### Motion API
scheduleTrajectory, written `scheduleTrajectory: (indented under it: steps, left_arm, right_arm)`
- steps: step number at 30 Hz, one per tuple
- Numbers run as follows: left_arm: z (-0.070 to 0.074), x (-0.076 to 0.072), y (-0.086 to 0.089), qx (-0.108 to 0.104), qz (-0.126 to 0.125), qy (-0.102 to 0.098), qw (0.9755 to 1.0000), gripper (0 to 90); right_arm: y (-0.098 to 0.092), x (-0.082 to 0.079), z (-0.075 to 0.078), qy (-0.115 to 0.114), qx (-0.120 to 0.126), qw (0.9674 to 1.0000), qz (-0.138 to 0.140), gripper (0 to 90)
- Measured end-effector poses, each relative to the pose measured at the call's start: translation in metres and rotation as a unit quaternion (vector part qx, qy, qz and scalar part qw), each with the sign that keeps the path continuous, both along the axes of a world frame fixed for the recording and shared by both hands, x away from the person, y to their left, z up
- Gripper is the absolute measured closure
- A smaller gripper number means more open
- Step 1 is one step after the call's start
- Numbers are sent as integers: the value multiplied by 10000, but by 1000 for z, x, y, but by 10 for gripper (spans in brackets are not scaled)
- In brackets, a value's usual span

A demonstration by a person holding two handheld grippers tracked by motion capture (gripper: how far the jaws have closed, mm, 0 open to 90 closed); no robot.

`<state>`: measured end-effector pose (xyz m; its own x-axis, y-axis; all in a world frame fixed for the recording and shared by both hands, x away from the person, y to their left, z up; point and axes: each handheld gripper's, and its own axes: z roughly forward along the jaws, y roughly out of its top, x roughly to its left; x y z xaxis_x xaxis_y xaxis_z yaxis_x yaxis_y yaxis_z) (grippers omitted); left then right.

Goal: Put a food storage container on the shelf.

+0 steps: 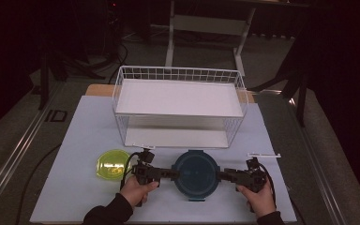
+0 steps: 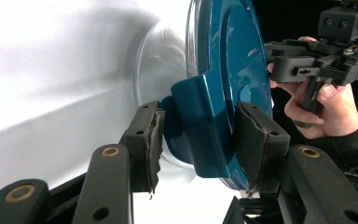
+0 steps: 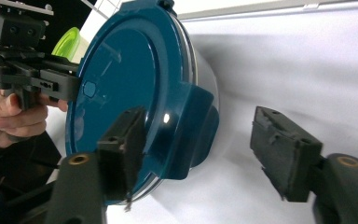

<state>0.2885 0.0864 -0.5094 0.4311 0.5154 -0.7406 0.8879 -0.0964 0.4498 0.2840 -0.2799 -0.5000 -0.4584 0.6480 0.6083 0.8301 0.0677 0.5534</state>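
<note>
The letters "ID" are showing in large outline on the grey floor (image 1: 56, 116) left of the desk (image 1: 89, 140); nothing else is reading clearly anywhere.

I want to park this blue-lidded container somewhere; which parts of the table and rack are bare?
Both rack shelves are bare, as is the table right of the rack and along its left edge. It is crowded in front: yellow lid, container and both hands.

We see a glossy blue plastic lid (image 3: 135, 84) on a clear bowl, a white wire rack (image 1: 180, 107), and a matt white table (image 1: 75, 187).
</note>
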Motion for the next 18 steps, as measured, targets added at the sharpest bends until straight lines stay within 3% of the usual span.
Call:
scheduleTrajectory:
  steps: [7, 11, 18]
  left_arm:
    - [2, -3, -1, 37, -58, -164, 9998, 527]
    - [3, -4, -2, 59, -65, -206, 9998, 528]
    - [3, -4, -2, 72, -85, -210, 9997, 528]
  right_arm:
    - [3, 0, -5, 191, 193, 9996, 100, 426]
    - [3, 0, -5, 227, 185, 9995, 124, 434]
    - [1, 1, -9, 443, 495, 9976, 207, 503]
